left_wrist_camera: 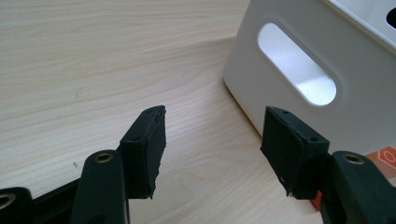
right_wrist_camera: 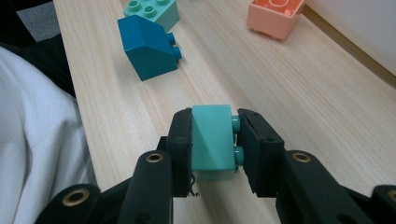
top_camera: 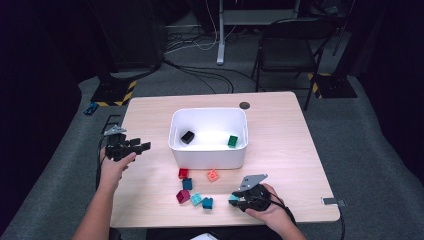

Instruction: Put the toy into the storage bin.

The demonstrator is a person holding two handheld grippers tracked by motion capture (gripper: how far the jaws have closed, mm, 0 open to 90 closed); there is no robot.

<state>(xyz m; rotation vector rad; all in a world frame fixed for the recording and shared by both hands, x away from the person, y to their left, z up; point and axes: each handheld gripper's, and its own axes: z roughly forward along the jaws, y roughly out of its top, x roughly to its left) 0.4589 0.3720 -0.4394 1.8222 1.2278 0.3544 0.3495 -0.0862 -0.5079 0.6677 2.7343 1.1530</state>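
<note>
Now right tool (right_wrist_camera: 215, 140) clenched on mint brick (right_wrist_camera: 212, 140), brick btwn its pads; left tool (left_wrist_camera: 212, 149) released, nothing inside.

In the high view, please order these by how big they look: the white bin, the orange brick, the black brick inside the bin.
1. White bin, clearly largest.
2. Orange brick and black brick look about alike; I would not rank them.

no readable text, labels, brands or numbers on any surface
</note>
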